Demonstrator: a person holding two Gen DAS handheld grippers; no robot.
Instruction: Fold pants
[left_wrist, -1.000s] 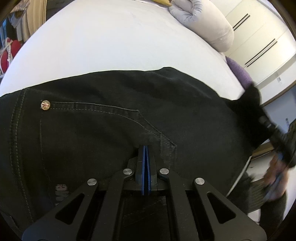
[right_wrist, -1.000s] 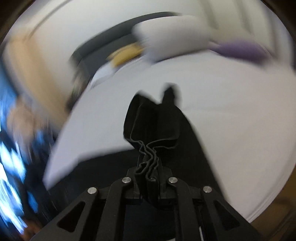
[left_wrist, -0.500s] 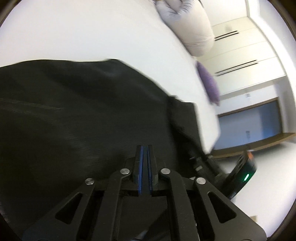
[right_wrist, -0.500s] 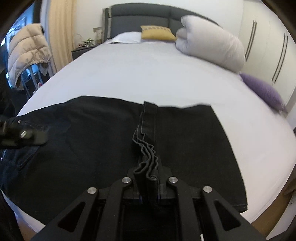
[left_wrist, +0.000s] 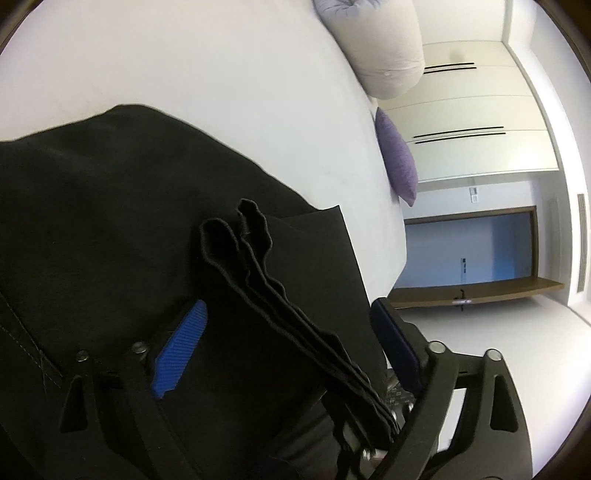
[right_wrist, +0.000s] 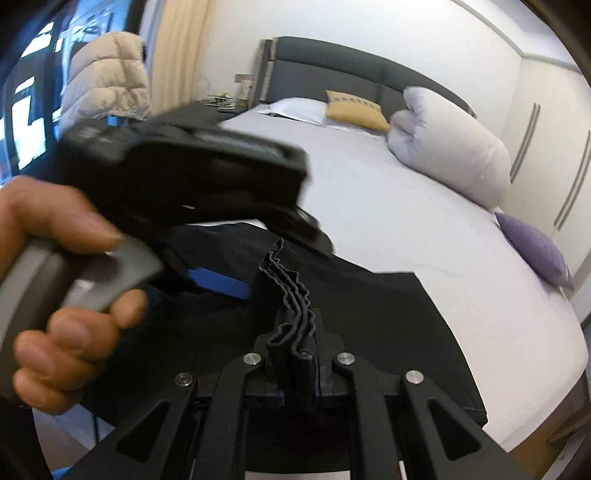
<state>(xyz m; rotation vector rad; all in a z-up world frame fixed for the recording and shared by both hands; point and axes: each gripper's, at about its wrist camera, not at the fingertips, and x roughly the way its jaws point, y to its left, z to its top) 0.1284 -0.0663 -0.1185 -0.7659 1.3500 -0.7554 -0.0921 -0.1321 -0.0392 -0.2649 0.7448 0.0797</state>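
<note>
While my right gripper (right_wrist: 298, 373) clamped a bunched hem of the pants (right_wrist: 369, 317) at lower centre of its frame, my left gripper (left_wrist: 291, 354) stood wide open, its blue pads (left_wrist: 181, 347) on either side of that hem with fabric under them. My hand (right_wrist: 55, 295) filled the left of the right view. Black pants lay spread across the white bed (right_wrist: 406, 214), pillows (right_wrist: 450, 155) upper right, wardrobe (left_wrist: 472, 110) behind.

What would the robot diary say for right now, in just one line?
step: folding pants on bed | left tool: open, straddling bunched hem | right tool: shut on hem
</note>
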